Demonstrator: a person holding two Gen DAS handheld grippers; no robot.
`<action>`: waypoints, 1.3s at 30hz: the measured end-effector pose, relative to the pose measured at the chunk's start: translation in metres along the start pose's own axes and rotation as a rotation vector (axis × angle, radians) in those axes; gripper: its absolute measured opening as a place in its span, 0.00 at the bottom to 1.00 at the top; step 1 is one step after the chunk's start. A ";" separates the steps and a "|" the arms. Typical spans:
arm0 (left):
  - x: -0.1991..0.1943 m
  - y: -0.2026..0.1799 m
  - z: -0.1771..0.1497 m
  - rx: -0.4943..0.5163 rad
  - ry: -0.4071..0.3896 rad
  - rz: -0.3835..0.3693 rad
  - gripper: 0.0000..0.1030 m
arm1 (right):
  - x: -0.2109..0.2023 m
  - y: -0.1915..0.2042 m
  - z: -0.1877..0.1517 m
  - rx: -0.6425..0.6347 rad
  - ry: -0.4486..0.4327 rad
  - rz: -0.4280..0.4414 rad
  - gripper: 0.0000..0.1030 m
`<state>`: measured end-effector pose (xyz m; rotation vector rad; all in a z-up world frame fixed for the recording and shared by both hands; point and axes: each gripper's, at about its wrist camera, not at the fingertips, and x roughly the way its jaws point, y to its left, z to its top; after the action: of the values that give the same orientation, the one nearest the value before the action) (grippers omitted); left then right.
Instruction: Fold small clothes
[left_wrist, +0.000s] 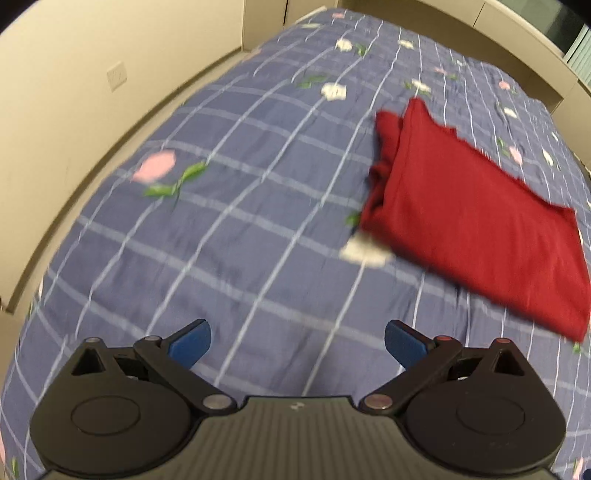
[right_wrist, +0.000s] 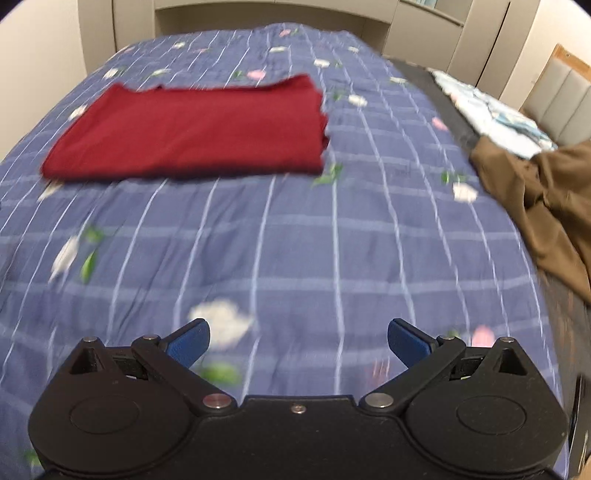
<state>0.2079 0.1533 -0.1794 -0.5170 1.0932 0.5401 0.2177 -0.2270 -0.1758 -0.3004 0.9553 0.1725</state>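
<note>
In the left wrist view, the left gripper (left_wrist: 297, 339) hangs over the bed (left_wrist: 221, 240) with jaws wide apart and empty; the red garment (left_wrist: 469, 221) lies folded flat, ahead and right of them.

In the right wrist view, the right gripper (right_wrist: 298, 339) is likewise spread and empty. The red piece looks done; a crumpled brown garment (right_wrist: 546, 206), far right, seems left to fold.

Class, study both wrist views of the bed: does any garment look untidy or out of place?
Yes. The brown garment lies crumpled at the bed's right edge, unfolded, beside a rumpled light blue patterned fabric. The red garment is folded flat on the blue checked bedspread.
</note>
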 end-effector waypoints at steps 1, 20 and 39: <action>-0.002 0.001 -0.007 0.000 0.006 -0.002 0.99 | -0.006 0.002 -0.006 0.000 0.002 0.004 0.99; 0.000 -0.043 -0.008 0.023 -0.050 -0.099 0.99 | 0.032 0.034 0.073 -0.121 -0.201 0.091 0.99; 0.071 -0.087 0.037 -0.155 -0.080 -0.133 0.99 | 0.131 0.060 0.182 -0.339 -0.337 0.122 0.99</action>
<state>0.3144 0.1212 -0.2208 -0.6929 0.9377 0.5271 0.4172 -0.1094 -0.1958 -0.5078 0.6071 0.4843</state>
